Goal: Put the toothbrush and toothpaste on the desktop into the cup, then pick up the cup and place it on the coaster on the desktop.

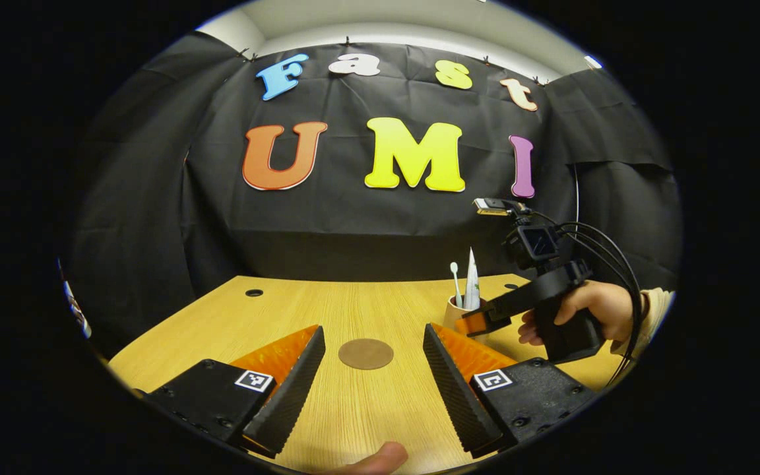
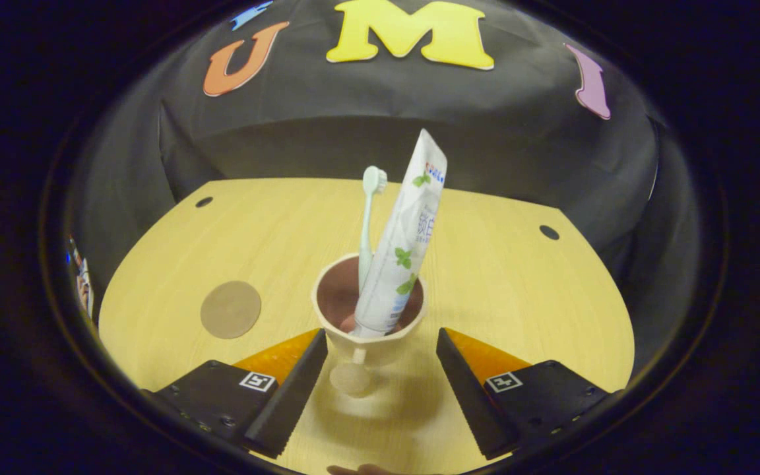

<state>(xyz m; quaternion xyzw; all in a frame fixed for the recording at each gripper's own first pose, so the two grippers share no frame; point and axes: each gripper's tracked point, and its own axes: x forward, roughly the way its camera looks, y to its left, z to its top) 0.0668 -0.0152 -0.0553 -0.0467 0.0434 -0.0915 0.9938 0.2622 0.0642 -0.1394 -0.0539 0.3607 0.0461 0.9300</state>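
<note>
Cup [image 2: 368, 330] upright on the wooden counter [image 2: 499, 277], holding toothbrush [image 2: 368, 218] and toothpaste [image 2: 400, 244], both leaning. Right tongs [image 2: 380, 376] spread wide, fingers either side of the cup's stem, not touching. Left tongs [image 1: 370, 369] likewise spread, above the round coaster [image 1: 365, 353], well apart from the cup.

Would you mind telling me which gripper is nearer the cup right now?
Right. The right gripper is open with the cup between its fingers; the left gripper is open off to the side, facing the coaster.
</note>
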